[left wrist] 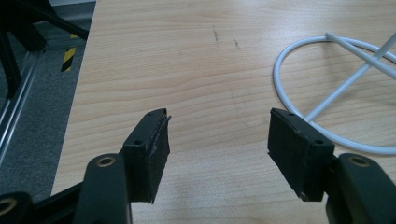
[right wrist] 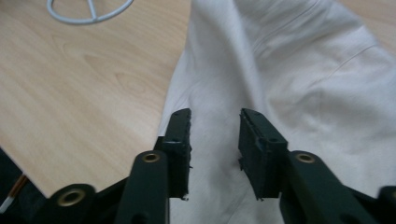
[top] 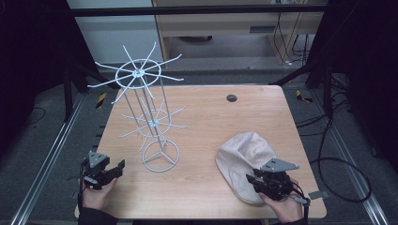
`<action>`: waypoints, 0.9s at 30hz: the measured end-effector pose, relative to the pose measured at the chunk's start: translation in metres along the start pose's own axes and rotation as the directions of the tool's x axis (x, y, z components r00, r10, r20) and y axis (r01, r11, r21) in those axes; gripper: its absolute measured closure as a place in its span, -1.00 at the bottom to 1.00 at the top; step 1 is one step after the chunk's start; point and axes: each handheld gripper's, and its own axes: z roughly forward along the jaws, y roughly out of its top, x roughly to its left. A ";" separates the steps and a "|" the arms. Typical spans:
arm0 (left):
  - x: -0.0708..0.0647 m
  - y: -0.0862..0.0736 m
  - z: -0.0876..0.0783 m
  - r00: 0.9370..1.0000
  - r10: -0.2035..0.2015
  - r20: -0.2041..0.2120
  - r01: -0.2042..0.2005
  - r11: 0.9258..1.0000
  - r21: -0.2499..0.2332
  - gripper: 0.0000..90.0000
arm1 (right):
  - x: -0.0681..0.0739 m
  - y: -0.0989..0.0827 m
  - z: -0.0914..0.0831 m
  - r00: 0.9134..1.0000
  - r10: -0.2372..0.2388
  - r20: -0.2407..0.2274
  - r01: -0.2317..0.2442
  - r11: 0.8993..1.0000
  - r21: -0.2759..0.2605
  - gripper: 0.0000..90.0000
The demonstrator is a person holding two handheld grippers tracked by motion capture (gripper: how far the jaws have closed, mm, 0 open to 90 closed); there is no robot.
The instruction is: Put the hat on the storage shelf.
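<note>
Cloth: a pale beige cloth is seen lying crumpled on the near right part of the table, its near edge close to the table's front edge and its right side short of the right edge.
Right gripper: the right gripper is held over the near end of the cloth; in the right gripper view the jaws are parted with a gap between them and the cloth is seen beneath and between them, unpinched, so it is released.
Left gripper: the left gripper is held at the near left corner; in the left gripper view the jaws are spread wide over bare wood, with nothing clasped.
Rack: a white wire rack is stood upright left of centre, its ring base just beside the left gripper's reach and well apart from the cloth.
Rack arms: two tiers of spokes are spread outward; the upper tier is carried past the table's far left edge.
Table: the wooden table is left bare across its centre and far right, apart from a small dark disc near the far edge.
Open room: a wide bare strip is left between rack base and cloth; the near left corner is narrow, with the table's left edge close beside the left gripper.
Surround: dark floor and metal rails are seen beyond both side edges.
</note>
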 end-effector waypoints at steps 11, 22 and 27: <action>0.001 0.000 0.000 1.000 0.006 -0.001 -0.006 1.000 0.000 -0.17 | -0.008 0.025 0.020 0.998 0.030 0.050 -0.029 0.999 -0.026 -0.05; 0.000 0.000 0.001 1.000 0.008 -0.001 -0.008 1.000 0.007 -0.17 | -0.016 0.030 0.053 0.996 0.048 0.080 -0.052 0.997 0.049 0.06; 0.000 0.000 0.003 1.000 0.010 0.001 -0.010 1.000 0.013 -0.17 | -0.016 0.033 0.060 0.995 0.049 0.082 -0.054 0.996 0.067 0.13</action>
